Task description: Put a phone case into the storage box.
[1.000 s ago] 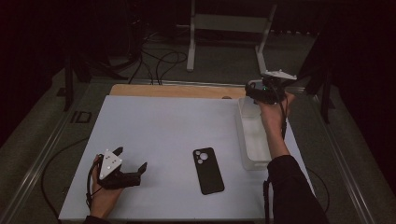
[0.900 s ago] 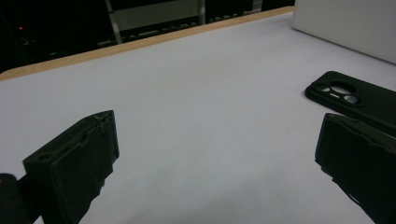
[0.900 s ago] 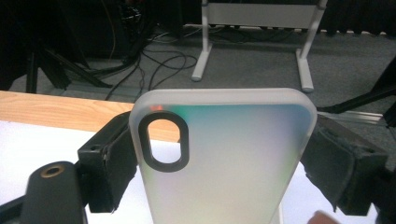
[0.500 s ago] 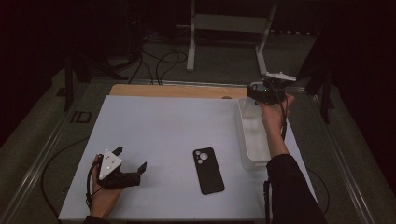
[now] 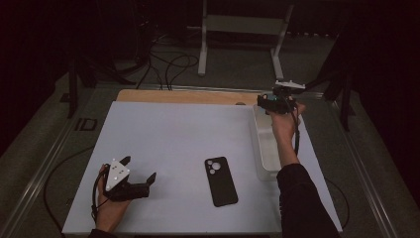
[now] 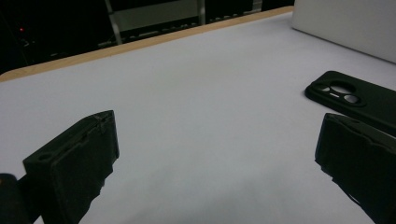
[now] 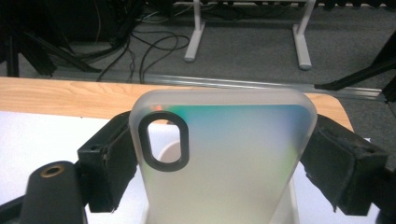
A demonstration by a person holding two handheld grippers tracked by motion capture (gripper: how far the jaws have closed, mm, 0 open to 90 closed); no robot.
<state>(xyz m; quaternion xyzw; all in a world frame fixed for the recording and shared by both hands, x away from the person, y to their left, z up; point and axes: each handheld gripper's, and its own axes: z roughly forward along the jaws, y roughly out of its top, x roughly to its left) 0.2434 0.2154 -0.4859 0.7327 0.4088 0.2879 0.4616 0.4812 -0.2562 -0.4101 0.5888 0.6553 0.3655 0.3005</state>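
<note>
A: So, where is everything relative to the white bin (image 5: 263, 148)?

B: The bin sits at the right edge of the white table (image 5: 173, 139); the right gripper (image 5: 274, 100) is held above the bin's far end, raised off the table, with the person's right hand (image 5: 283, 121) and dark sleeve (image 5: 302, 203) running along the bin's right side.

A: And what is that gripper doing?

B: It is clamped on a translucent phone case (image 7: 219, 158); in the right gripper view the frosted case stands upright between the two black jaws, each pressing a side edge; its camera cutout (image 7: 163, 140) is at the upper left, and the surface shows a faint green-to-blue sheen.

A: What lies to the left of the bin?

B: A black phone (image 5: 220, 180) lies flat on the table just left of the bin's near end, camera side up, touching nothing.

A: And the other gripper?

B: The left gripper (image 5: 138, 173) is well to the left of the bin, near the table's front edge, resting low in the left hand (image 5: 111, 208); its jaws are spread wide with nothing between them; in the left gripper view the black phone (image 6: 355, 98) sits just beyond the right-hand jaw, apart from it, and the bin's wall (image 6: 345, 23) rises behind it.
</note>
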